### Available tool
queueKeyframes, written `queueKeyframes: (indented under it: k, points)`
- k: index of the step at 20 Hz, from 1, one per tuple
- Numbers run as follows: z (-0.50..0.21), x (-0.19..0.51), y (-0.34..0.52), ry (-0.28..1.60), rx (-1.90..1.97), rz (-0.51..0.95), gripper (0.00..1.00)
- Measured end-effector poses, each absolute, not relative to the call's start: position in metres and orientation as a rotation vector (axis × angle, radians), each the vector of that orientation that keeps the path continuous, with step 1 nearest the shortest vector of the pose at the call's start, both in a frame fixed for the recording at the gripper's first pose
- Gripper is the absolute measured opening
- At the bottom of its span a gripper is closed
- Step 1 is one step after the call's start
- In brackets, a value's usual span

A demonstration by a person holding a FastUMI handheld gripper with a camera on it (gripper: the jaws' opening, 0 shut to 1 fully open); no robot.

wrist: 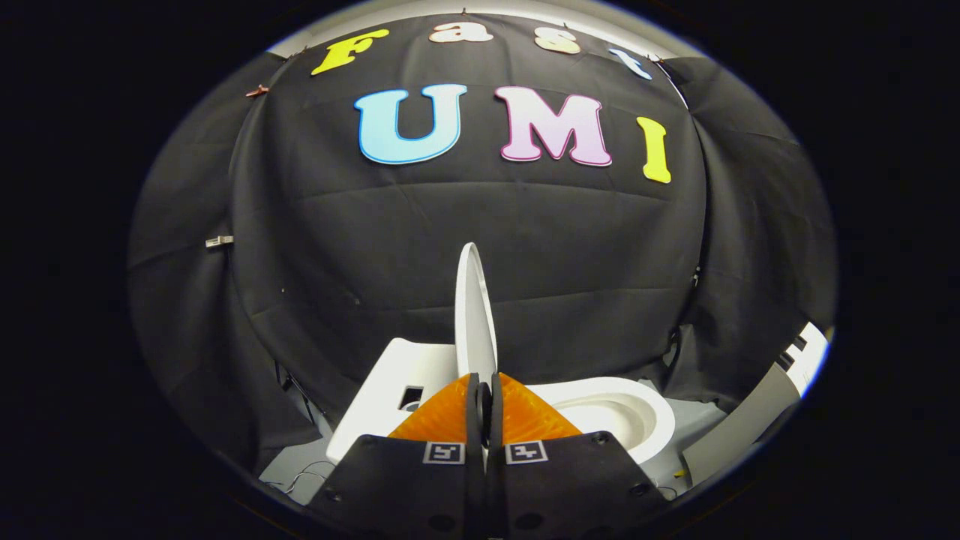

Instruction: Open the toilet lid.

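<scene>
A white toilet lid (474, 307) stands raised and almost upright, seen edge-on and rising straight ahead of my fingers. My gripper (484, 397) is shut on the lid's lower edge, with both fingers pressed against it from either side. To the right of the lid lies the white toilet bowl (626, 420) with its seat rim open to view. Left of the lid sits the white toilet body (390, 382), which has a small dark slot in it.
Black cloth walls close in behind and on both sides of the toilet. A grey and white panel (780, 390) leans at the right beyond the bowl. Thin cables (307, 472) lie on the light floor to the left of the toilet.
</scene>
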State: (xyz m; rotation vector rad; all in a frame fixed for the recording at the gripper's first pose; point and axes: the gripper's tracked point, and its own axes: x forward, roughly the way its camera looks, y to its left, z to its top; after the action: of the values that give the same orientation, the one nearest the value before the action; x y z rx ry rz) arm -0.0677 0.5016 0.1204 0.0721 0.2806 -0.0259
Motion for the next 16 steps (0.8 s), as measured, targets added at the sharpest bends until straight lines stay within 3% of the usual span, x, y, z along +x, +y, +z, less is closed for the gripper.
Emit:
queueKeyframes:
  k: [16]
  points:
    - [0.117,-0.065,0.544,0.236,0.05,-0.022,0.07]
